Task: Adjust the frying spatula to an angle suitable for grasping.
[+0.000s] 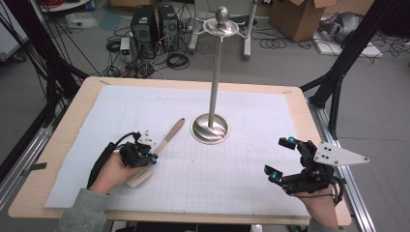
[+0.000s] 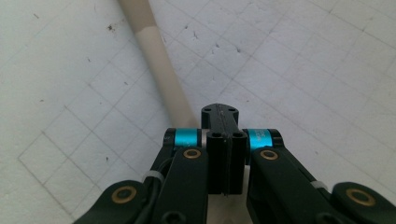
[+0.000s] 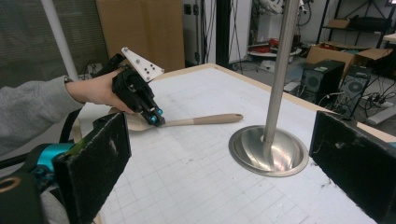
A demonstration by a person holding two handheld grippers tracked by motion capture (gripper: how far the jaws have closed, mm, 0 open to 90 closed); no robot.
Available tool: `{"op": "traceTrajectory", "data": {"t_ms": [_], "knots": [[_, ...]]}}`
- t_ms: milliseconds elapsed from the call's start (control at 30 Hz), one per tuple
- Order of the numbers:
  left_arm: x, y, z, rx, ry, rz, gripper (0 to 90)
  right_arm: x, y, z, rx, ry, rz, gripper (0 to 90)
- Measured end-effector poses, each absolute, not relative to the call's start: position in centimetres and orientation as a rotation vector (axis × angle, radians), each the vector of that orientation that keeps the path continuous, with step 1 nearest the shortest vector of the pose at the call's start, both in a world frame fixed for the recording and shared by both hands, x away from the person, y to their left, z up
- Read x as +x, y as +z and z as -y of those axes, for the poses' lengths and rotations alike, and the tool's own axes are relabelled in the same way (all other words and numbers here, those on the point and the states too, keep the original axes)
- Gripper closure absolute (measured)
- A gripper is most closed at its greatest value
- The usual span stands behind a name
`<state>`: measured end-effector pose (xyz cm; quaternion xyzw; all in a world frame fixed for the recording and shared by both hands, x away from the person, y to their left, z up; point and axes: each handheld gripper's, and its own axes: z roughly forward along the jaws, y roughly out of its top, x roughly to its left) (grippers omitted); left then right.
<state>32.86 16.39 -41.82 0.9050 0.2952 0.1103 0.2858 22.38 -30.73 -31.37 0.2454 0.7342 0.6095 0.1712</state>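
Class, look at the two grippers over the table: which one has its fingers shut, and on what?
The left gripper. Its fingers are closed on the wooden spoon near the bowl end, while the right gripper hangs wide open, holding nothing, beside the metal stand.

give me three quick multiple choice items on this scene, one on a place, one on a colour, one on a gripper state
1. Where does the spoon lie?
A. left of the stand's base
B. on top of the stand
C. beside the right gripper

2. What colour is the stand?
A. red
B. silver
C. black

3. How are the right gripper's jaws?
A. shut on the spoon
B. shut on the stand
C. wide open, holding nothing

Answers:
1 A, the high view shows it on the mat left of the base, at the left gripper.
2 B, pole and base are shiny metal.
3 C, the right gripper view shows its jaws far apart.
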Motion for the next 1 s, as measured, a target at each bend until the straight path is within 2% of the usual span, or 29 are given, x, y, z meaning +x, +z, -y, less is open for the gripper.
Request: {"op": "traceTrajectory", "data": {"t_ms": [667,1000], "knots": [[33.0,-41.8,-16.5,2.371,0.257,-0.82,89.6,22.5,-31.5,30.5,0.697,1.725,-2.098,4.1],[32.9,-41.0,-16.8,2.294,0.299,-0.837,87.7,22.5,-31.4,30.6,0.692,1.728,-2.094,4.1]]}}
